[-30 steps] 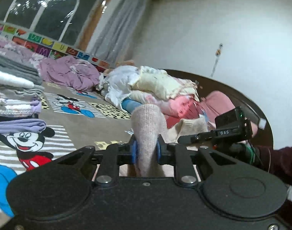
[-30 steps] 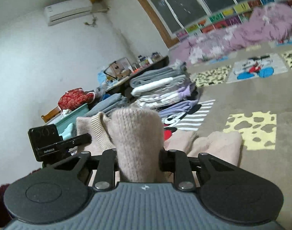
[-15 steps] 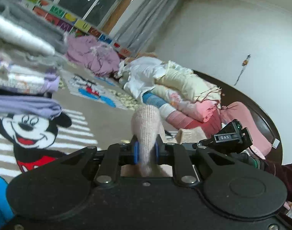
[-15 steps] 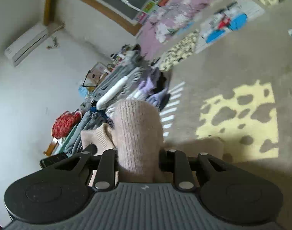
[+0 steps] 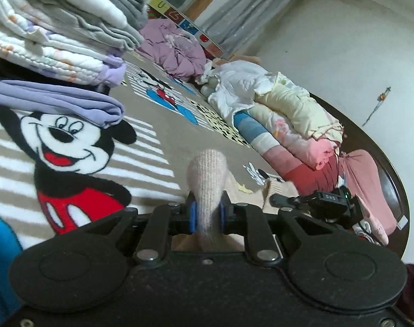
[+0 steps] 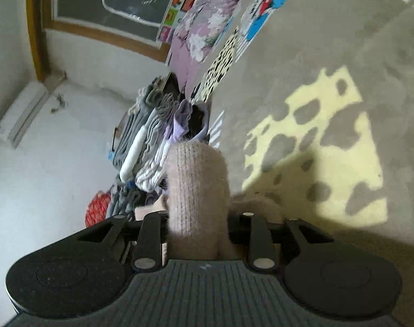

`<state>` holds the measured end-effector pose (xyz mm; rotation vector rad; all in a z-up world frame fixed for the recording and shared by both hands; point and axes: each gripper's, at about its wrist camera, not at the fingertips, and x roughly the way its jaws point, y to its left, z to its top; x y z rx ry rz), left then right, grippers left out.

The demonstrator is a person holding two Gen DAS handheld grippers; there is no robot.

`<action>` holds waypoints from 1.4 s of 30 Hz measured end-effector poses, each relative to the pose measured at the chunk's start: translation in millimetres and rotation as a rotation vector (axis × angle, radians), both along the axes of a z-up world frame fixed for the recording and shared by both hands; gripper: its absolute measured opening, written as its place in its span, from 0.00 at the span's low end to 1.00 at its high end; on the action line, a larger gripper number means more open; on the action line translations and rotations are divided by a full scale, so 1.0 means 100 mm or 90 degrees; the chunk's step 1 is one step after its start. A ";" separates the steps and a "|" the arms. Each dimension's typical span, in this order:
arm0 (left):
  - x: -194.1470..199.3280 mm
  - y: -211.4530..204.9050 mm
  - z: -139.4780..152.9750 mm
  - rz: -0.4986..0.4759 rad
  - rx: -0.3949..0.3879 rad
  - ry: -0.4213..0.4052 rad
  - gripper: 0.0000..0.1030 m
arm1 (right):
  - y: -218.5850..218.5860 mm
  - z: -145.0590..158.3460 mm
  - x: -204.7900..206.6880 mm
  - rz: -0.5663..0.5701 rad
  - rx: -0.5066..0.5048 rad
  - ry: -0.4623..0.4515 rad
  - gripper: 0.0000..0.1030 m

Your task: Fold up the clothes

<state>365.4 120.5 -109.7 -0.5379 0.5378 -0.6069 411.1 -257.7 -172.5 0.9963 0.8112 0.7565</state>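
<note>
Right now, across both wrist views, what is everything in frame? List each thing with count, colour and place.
knit sweater: one, pale pink-beige, pinched in both grippers, the rest lying on the blanket
cartoon blanket: one, taupe with mouse and yellow spotted prints, spread under everything
folded stack: one pile, grey, white and lilac, upper left in the left view
unfolded pile: one heap, white, cream, pink and red, right side by the dark headboard
purple quilt: one, mauve, bunched below the window
air conditioner: one, white, on the wall
left gripper: black, jaws shut on the sweater
right gripper: black, jaws shut on the sweater
sleeve: one, dark red, right edge
</note>
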 end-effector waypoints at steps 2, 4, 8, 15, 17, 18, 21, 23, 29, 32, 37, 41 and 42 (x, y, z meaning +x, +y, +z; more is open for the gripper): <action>0.01 0.01 -0.01 0.008 0.002 0.008 0.14 | -0.05 0.00 -0.03 -0.029 0.011 -0.007 0.52; 0.01 0.01 0.01 0.024 0.011 0.019 0.28 | -0.13 0.04 -0.07 -0.065 0.009 -0.018 0.62; -0.16 0.09 0.19 0.063 0.003 0.007 0.48 | -0.29 0.30 -0.32 -0.138 -0.067 -0.071 0.62; -0.73 0.05 0.37 0.101 0.004 0.055 0.57 | -0.03 0.53 -1.06 -0.128 -0.207 -0.124 0.62; -0.90 -0.03 0.30 0.100 0.000 0.085 0.57 | 0.09 0.50 -1.25 -0.129 -0.226 -0.132 0.62; -0.99 -0.08 0.26 0.098 -0.004 0.097 0.57 | 0.14 0.48 -1.34 -0.131 -0.235 -0.138 0.61; -1.04 -0.33 0.25 0.106 0.074 0.082 0.30 | 0.20 0.38 -1.54 -0.155 -0.240 -0.143 0.36; -0.96 -0.47 0.20 0.098 0.115 0.075 0.25 | 0.19 0.30 -1.61 -0.171 -0.229 -0.127 0.20; -0.90 -0.32 0.06 0.100 0.070 0.106 0.24 | 0.18 0.20 -1.77 -0.202 -0.215 -0.119 0.20; -0.99 -0.31 0.29 0.127 0.119 0.032 0.25 | 0.12 0.29 -1.81 -0.231 -0.228 -0.143 0.28; -1.02 -0.46 0.39 0.091 0.175 -0.055 0.25 | 0.27 0.68 -1.79 -0.220 -0.380 -0.312 0.28; -0.94 -0.61 0.29 0.050 0.214 -0.061 0.27 | 0.60 0.78 -1.58 -0.116 -0.464 -0.394 0.31; -0.90 -0.63 0.26 0.044 0.222 -0.055 0.28 | 0.68 0.72 -1.48 -0.091 -0.488 -0.368 0.34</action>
